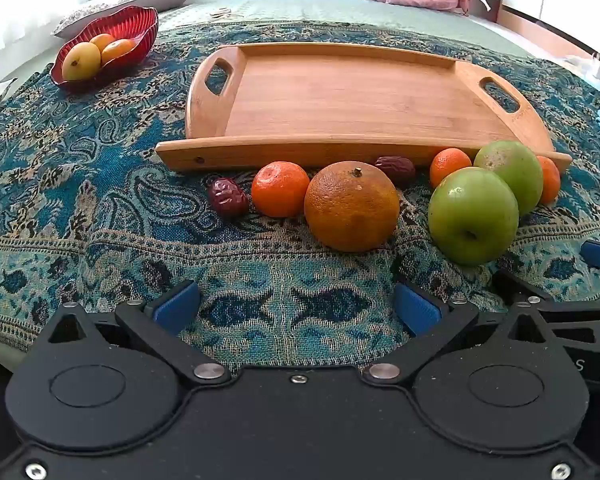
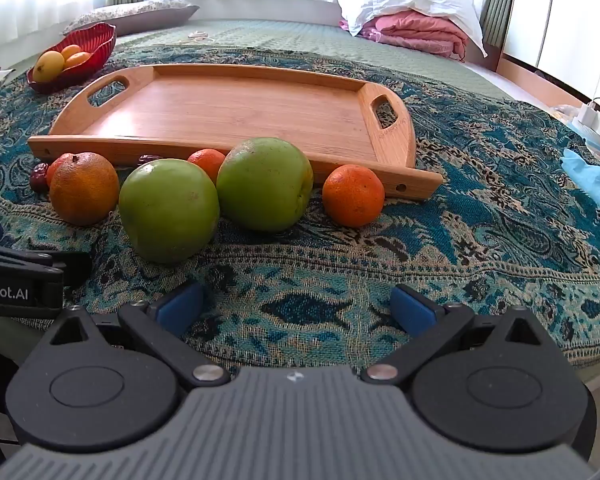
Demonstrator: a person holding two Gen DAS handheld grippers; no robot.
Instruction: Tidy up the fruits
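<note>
Both grippers, left (image 1: 296,306) and right (image 2: 296,306), hang with jaws wide apart, nothing between them. Fruits sit on the cloth (image 2: 480,240) just before the tray (image 1: 340,96): orange (image 1: 351,206), two apples (image 2: 168,210), mandarins (image 2: 353,195), dates (image 1: 228,197). Red bowl (image 1: 112,46) beyond the tray's left end.

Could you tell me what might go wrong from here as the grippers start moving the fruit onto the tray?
1. The two green apples touch, so gripping one may roll the other.
2. The small dates sit half hidden behind bigger fruit and could be missed or nudged.
3. The wooden tray has a raised front rim right behind the row, so fruit carried low may bump it.
</note>
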